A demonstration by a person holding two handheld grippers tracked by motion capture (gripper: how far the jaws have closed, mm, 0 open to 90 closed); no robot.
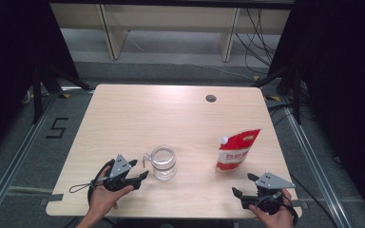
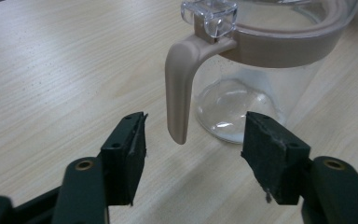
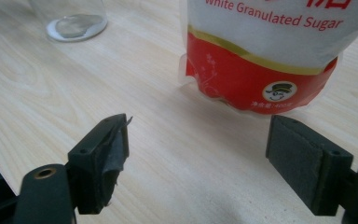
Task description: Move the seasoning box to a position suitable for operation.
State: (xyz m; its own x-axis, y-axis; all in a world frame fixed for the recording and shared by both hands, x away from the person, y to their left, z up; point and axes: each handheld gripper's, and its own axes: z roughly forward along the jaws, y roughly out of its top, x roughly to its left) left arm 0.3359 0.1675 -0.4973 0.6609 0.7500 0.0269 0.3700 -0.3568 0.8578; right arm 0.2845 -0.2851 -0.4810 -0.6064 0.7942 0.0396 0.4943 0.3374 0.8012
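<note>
table: light wood, one dark round hole near the far edge, right of centre
jug: clear, upright, near-centre of table; beige band round the rim, beige handle pointing left toward the left claw; looks empty
sugar pouch: red and white, standing upright right of the jug, well apart from it; white cap at its top left corner (print reads "White Granulated Sugar" in the right gripper view)
left claw: held in left hand at the near left, just beside the jug; jaws spread, released, nothing gripped
left claw close-up: handle tip hangs between the two black jaws but farther off, touching neither
right claw: held in right hand at the near right edge, nearer than the pouch; jaws wide apart, released, holding nothing
right claw close-up: pouch base stands beyond the jaws, apart from both; jug bottom at the far left
floor: grey, with black "5" mark left of table
</note>
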